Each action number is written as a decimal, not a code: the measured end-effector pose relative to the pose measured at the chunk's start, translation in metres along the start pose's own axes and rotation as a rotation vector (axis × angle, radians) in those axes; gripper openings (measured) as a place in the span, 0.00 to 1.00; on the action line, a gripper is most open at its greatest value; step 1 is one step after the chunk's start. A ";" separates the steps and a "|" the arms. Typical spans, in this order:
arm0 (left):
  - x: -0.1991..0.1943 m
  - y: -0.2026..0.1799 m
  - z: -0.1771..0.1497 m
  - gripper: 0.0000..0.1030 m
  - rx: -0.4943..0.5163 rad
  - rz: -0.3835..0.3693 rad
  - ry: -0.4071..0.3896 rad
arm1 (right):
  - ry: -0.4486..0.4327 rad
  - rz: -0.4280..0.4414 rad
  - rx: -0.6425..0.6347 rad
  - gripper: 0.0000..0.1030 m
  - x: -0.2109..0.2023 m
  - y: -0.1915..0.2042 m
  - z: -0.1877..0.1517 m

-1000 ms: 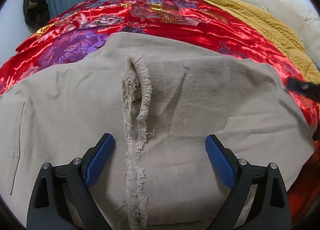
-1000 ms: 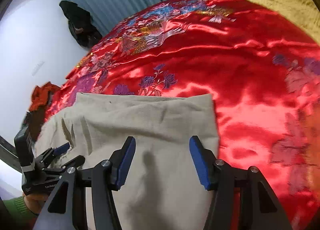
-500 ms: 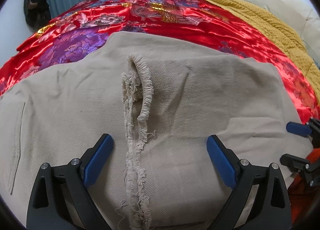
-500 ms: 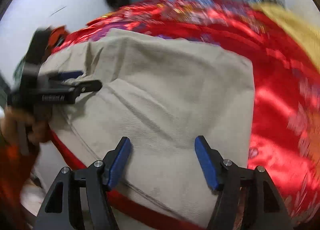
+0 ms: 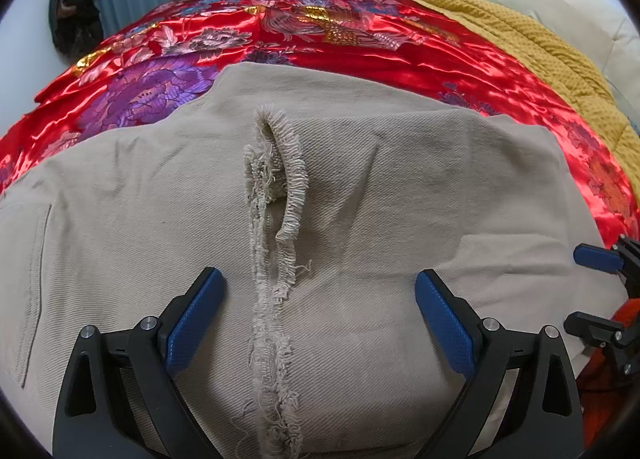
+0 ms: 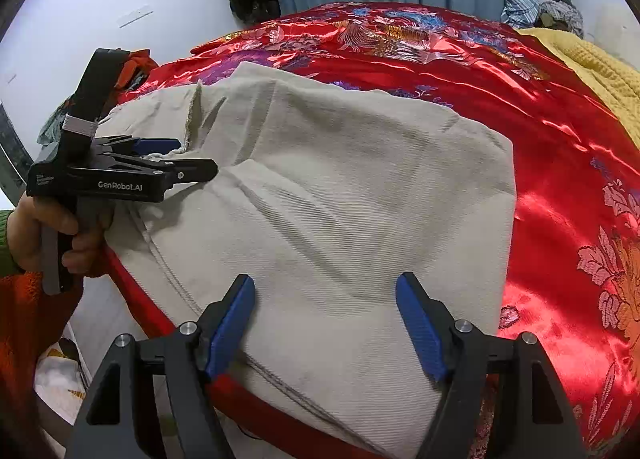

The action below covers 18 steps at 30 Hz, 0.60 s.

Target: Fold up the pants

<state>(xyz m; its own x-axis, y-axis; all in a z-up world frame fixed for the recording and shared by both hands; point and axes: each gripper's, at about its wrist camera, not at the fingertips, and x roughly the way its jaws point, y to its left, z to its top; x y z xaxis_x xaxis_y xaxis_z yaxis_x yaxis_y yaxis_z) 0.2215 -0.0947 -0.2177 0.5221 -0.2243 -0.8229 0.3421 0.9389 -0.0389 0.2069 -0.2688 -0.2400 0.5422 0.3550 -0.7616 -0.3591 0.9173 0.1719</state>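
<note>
Left wrist view, beige twill pants [image 5: 360, 219] with frayed hems lying folded on red floral satin bedspread [image 5: 320, 43], left gripper [image 5: 316, 323] jaws wide over fabric, right gripper [image 6: 324, 323] jaws just opening, wide, pants beneath, unclamped.

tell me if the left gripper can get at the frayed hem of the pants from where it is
Probably yes. The left gripper is open with the frayed hem lying between its fingers on top of the pants. Nothing covers it, and the right gripper sits off at the cloth's edge.
</note>
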 end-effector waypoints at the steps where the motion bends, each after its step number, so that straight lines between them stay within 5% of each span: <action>1: 0.000 0.000 0.000 0.95 0.000 0.000 0.000 | -0.001 0.001 -0.001 0.71 0.000 0.000 0.000; 18: -0.001 0.000 0.000 0.95 0.000 0.000 -0.001 | -0.006 0.019 0.012 0.73 -0.003 -0.001 -0.001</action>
<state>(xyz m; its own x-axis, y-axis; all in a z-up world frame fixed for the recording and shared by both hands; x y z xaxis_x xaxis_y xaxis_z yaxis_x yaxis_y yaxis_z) 0.2210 -0.0948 -0.2173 0.5229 -0.2241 -0.8224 0.3415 0.9391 -0.0387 0.2044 -0.2712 -0.2383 0.5395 0.3736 -0.7545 -0.3603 0.9124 0.1941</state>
